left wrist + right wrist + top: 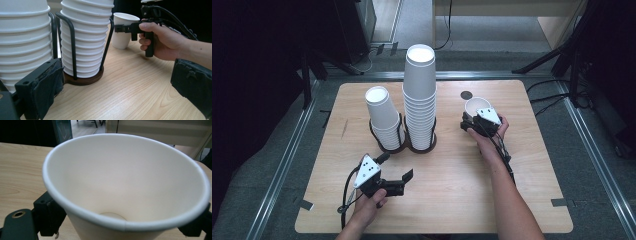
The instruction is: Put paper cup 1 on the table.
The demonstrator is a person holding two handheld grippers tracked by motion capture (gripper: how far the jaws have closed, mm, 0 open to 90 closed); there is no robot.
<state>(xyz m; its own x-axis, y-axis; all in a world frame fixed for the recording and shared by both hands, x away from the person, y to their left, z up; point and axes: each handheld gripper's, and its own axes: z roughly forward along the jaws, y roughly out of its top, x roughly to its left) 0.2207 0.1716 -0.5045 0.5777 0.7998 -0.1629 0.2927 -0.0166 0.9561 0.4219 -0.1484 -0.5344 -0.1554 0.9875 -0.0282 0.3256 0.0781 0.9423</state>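
I am gripping the single paper cup (130, 195) between my right claw's (475, 121) jaws, rim just ahead; my left claw (398, 175) is hanging open, empty. Squeezing harder could crumple the thin wall.

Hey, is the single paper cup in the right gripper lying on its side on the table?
No, the paper cup stands upright on the table with its mouth up, between the jaws of the right gripper.
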